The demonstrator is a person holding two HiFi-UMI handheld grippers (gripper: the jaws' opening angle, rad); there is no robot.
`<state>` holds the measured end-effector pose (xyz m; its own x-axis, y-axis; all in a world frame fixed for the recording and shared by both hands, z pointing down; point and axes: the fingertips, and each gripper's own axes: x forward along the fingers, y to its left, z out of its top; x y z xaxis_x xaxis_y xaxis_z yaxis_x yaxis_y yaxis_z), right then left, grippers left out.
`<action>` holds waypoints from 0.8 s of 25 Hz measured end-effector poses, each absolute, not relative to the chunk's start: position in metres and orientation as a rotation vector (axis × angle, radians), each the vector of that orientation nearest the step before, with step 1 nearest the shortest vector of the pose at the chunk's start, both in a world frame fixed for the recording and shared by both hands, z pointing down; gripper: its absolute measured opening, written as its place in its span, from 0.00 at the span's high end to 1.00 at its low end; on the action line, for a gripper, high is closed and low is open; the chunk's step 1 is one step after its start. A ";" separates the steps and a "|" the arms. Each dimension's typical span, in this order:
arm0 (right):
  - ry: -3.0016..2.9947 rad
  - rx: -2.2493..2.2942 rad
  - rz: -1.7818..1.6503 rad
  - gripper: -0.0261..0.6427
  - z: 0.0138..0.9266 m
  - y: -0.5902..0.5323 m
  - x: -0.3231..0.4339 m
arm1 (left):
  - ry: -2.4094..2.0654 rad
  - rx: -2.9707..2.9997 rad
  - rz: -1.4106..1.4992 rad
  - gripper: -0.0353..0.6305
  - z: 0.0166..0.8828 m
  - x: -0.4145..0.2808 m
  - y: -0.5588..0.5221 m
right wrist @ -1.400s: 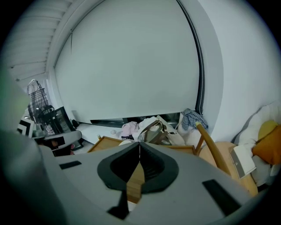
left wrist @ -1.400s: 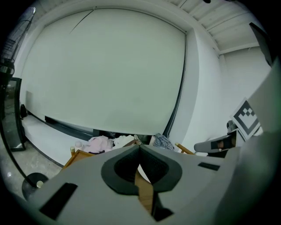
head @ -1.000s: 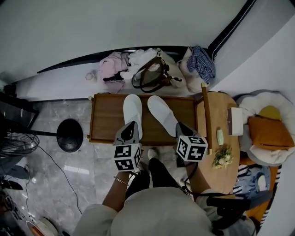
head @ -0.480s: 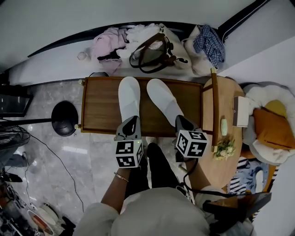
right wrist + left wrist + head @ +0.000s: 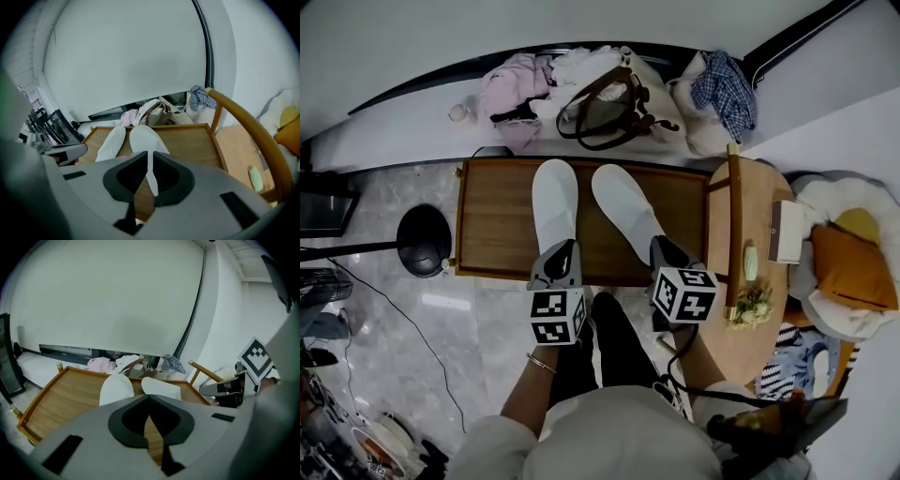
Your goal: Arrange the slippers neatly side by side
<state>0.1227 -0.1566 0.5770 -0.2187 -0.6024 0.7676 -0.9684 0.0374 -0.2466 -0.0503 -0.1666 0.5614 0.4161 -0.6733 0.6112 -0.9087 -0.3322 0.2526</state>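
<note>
Change since earlier frames: the whole scene has slid up and left in the head view, so the camera has moved. The left slipper [image 5: 555,211] and right slipper [image 5: 626,217] keep their places on the worktop [image 5: 492,225].
Worktop: wooden with a raised rim, its long side running across the head view. Both slippers lie about mid-width.
Left slipper: white, lying flat. Its long axis runs almost straight away from the person, toe toward the handbag [image 5: 605,108] beyond the far rim, heel by the near rim.
Right slipper: white, flat, just beside the left one. Its long axis is slanted, with the toe leaning left toward its partner and the heel swung out right.
Pair: toes close, heels apart, a narrow V. I cannot tell whether the toes touch.
Left tool [image 5: 565,247]: above the heel end of the left slipper, jaws pressed together, nothing pinched. Only wood shows in the slit behind the tips.
Right tool [image 5: 660,246]: by the heel of the right slipper, jaws pressed together. The white strip in its slit reads as the slipper lying beyond, not a pinch.
Done: both slippers are on the worktop, next to each other, toes the same way.
Left (judged): swing the right slipper's heel leftward until the two long axes run parallel, then level the heels.
</note>
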 end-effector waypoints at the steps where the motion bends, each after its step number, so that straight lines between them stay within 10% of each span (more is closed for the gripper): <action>1: -1.865 1.577 1.051 0.91 0.578 -0.158 0.123 | -1.337 2.107 0.546 0.92 0.562 -0.050 -0.167; 20: -1.906 1.419 0.987 0.75 0.594 -0.191 0.122 | -1.412 2.016 0.545 0.92 0.578 -0.068 -0.171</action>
<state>0.1216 -0.1907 0.5937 -0.2823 -0.5458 0.7889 -0.9593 0.1685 -0.2267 -0.0680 -0.1707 0.5778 0.3461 -0.6864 0.6396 -0.9381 -0.2443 0.2456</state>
